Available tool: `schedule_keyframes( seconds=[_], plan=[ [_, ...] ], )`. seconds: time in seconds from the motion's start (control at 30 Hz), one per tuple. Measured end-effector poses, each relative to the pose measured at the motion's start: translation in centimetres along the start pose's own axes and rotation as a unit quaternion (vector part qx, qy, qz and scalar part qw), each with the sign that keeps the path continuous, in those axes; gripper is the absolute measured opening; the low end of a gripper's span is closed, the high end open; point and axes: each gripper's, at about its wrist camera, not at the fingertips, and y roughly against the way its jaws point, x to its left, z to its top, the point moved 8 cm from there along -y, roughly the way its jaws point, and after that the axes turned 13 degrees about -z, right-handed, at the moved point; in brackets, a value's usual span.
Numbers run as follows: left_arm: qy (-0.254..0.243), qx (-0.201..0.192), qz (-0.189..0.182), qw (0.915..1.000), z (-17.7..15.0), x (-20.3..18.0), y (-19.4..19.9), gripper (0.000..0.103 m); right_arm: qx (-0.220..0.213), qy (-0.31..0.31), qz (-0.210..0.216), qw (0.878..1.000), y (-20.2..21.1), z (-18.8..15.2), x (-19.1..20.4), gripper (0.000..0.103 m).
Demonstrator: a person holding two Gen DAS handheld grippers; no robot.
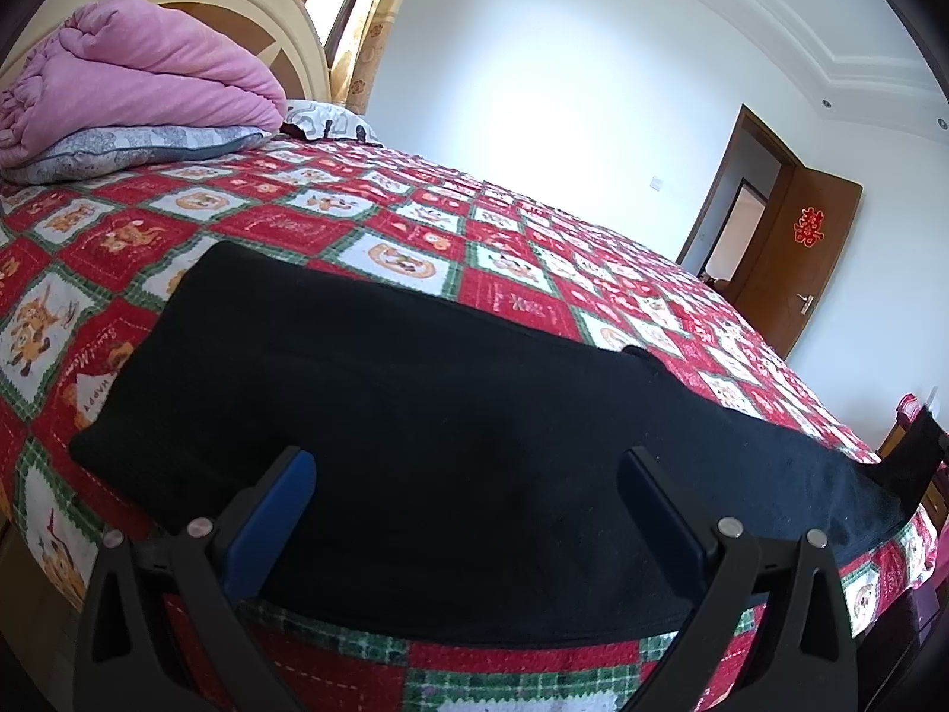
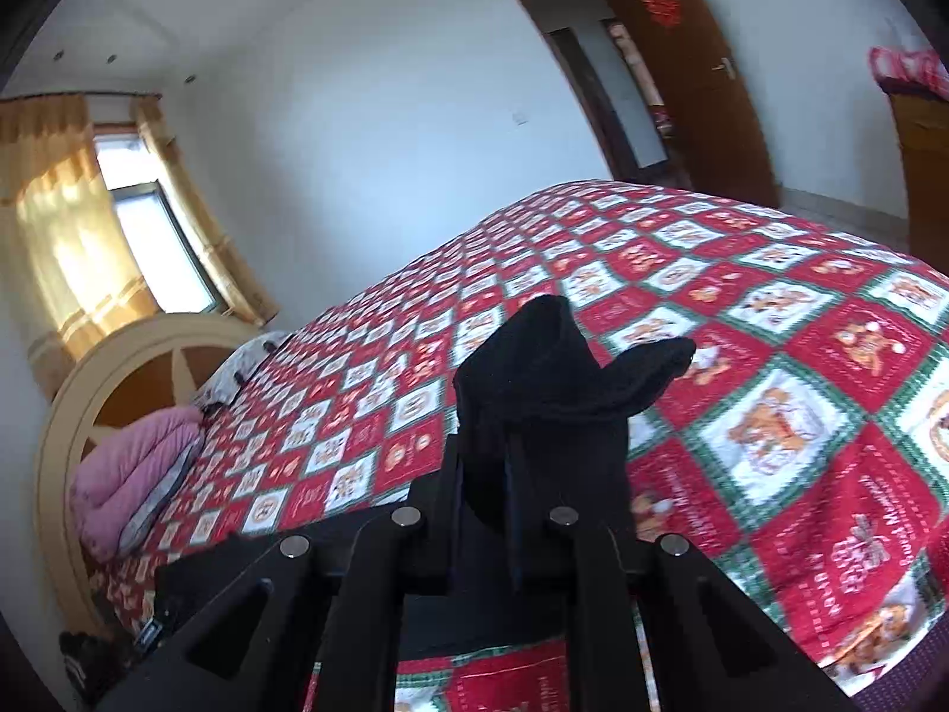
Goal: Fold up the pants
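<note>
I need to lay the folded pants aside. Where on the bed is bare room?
Bare quilt lies beyond the black pants, out to the far edge by the door. The headboard end is crowded with a pink blanket and pillows.

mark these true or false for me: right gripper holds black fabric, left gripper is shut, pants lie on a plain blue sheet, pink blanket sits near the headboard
The right gripper grips the black pants: true.
The left gripper is shut: false, its jaws stand wide apart over the pants.
The pants lie on a plain blue sheet: false, on a red, green and white patterned quilt.
A folded pink blanket sits near the headboard: true.
</note>
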Motion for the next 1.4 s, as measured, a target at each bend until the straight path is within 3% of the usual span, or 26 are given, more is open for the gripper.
schedule_keyframes(
  seconds=[0.87,1.4],
  plan=[
    [-0.002,0.002,0.001,1.0,-0.2,0.0,-0.1,0.103,0.068,0.124,0.081,0.987,-3.7,-6.5,14.4,0.011],
    [-0.002,0.002,0.0,1.0,-0.2,0.0,-0.1,0.103,0.104,0.215,0.107,0.965,-5.3,-13.0,21.8,0.011]
  ],
)
